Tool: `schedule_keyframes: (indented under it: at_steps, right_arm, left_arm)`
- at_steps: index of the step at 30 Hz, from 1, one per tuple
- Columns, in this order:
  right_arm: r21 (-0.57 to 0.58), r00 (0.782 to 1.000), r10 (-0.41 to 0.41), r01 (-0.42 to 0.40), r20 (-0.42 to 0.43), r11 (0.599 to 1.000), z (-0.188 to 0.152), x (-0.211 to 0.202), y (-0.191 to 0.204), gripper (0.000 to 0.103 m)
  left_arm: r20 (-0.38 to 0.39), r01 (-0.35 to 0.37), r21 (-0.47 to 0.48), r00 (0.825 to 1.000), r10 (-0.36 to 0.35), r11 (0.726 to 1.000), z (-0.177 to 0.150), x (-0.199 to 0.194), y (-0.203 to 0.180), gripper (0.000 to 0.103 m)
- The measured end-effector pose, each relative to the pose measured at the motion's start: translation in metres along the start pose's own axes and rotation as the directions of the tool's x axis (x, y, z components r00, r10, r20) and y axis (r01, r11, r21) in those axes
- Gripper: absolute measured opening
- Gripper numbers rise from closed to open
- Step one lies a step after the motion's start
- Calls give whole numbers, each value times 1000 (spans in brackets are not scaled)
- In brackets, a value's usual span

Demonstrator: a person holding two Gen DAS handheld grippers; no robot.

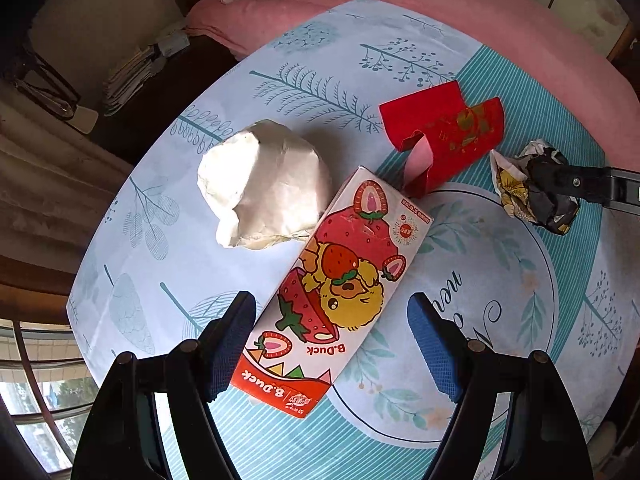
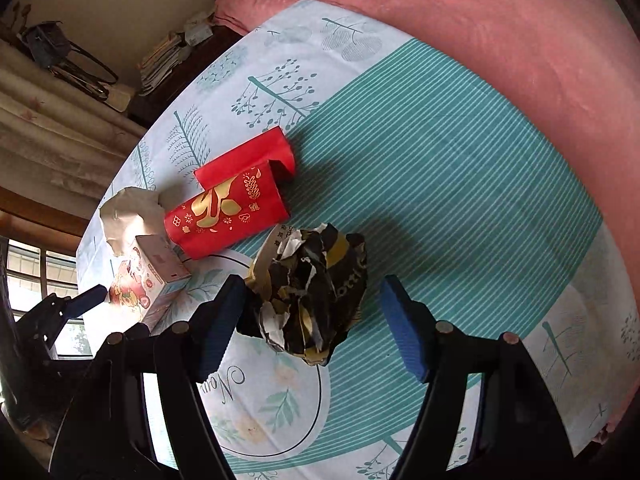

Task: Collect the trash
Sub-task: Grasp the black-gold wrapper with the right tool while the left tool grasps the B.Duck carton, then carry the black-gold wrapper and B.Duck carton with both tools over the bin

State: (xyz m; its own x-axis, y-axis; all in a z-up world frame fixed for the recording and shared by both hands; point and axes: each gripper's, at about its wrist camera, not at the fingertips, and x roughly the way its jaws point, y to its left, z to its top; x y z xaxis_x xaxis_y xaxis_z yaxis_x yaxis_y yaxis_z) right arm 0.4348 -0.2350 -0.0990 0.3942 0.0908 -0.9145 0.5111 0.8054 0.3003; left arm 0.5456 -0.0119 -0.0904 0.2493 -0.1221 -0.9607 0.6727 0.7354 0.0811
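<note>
Nothing collected: left tool (image 1: pixel 332 344) wide astride carton (image 1: pixel 332 292), right tool (image 2: pixel 312 320) wide astride wad (image 2: pixel 312 284); envelope (image 2: pixel 236 200) and paper (image 1: pixel 260 188) lie mid-surface (image 2: pixel 440 160).

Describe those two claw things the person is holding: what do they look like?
Each tool, left and right, has two black plastic fingers tipped with blue, finely ribbed pads. Round brownish pins mark the joints. No cables, markings or sleeves show.

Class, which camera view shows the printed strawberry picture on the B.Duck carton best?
The left wrist view: the B.Duck carton lies face-up between the open left gripper. The right wrist view shows only its end and a sliver of print, far left.
</note>
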Motion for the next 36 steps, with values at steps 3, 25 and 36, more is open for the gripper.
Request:
schedule_keyframes:
  at_steps: [3,25,36]
  right_arm:
    - [44,1000,29,-30,5,999,0,5,-7,65]
    - [-12,999,51,-51,-15,999,-8,0,3,40]
    - [-101,991,136,-135,2,986,-52,-60,-4,36]
  left_arm:
    - [-6,-3,15,1000,3,1000,2,7,-4,80]
    - [8,-7,-56,1000,8,998,-14,-4,-18,58]
    - [87,37,-240,996,-16,970,-80,-90,-48,58]
